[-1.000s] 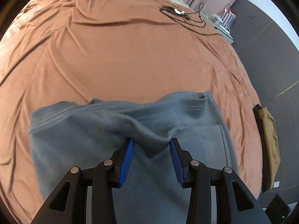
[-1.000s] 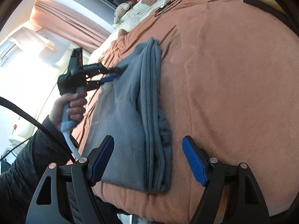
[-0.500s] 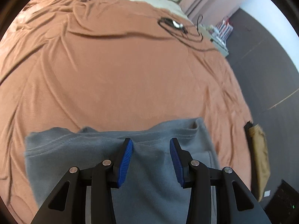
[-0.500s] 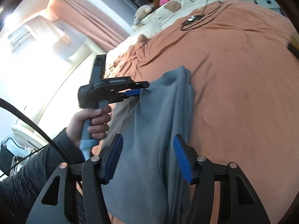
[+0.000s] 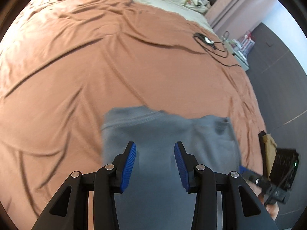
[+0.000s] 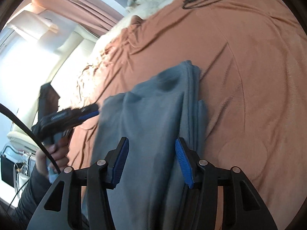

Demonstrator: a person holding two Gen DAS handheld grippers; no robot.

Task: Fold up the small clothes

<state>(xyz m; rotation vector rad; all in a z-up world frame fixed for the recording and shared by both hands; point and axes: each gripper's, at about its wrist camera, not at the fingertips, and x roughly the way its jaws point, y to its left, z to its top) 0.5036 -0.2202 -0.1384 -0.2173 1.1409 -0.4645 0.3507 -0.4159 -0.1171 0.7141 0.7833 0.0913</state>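
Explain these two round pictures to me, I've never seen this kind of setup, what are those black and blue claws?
No robot here: a person carries two handheld two-finger grippers, each with a wide-angle camera looking along its fingers. One picture comes from the left gripper, the other from the right gripper, where the hand on the left tool shows. An orange bedspread carries a grey garment and a black cable. Both grippers seem to hold the garment; the right one's jaws have just been closing on it.

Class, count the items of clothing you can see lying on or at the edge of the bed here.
2: the grey garment between both grippers' fingers, and a tan-and-black folded item at the bed's right edge. More may be hidden.
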